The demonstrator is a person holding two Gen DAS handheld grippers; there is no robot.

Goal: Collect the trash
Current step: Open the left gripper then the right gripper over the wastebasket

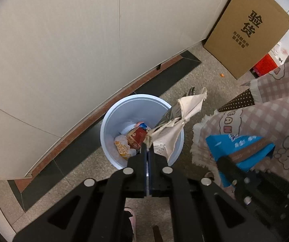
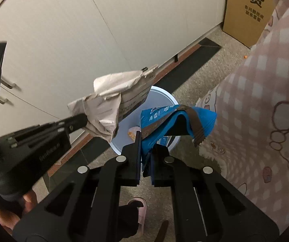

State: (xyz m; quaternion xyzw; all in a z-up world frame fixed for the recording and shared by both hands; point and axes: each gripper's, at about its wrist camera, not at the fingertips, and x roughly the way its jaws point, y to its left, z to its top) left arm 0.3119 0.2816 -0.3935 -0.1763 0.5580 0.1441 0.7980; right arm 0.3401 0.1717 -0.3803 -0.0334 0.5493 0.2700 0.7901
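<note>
Two pieces of trash are held above the pale blue bin (image 1: pixel 112 125), apparently so that each can be dropped straight in. A crumpled beige paper wrapper (image 1: pixel 176 125) is pinched at one corner by the left gripper (image 1: pixel 147 151), whose jaws are clenched almost flat together on it; the paper hangs over the bin's right rim, partly above the opening. A blue snack packet (image 2: pixel 176 119) is gripped by the right gripper (image 2: pixel 145 147), its jaws closed on the packet's lower edge with the crumpled plastic filling the narrow gap between them. In the right wrist view the packet is seen against the bin's opening; in the left wrist view it appears beside the bin, so its exact position over the opening cannot be settled. Earlier rubbish, a red-and-orange wrapper (image 1: pixel 134 139) among it, already lies at the bottom. The bin stands on the speckled floor (image 1: pixel 96 169), near the white cupboard doors (image 1: pixel 53 50), with a checked cloth (image 1: pixel 265 121) to its right and a cardboard box (image 1: pixel 247 30) farther back.
</note>
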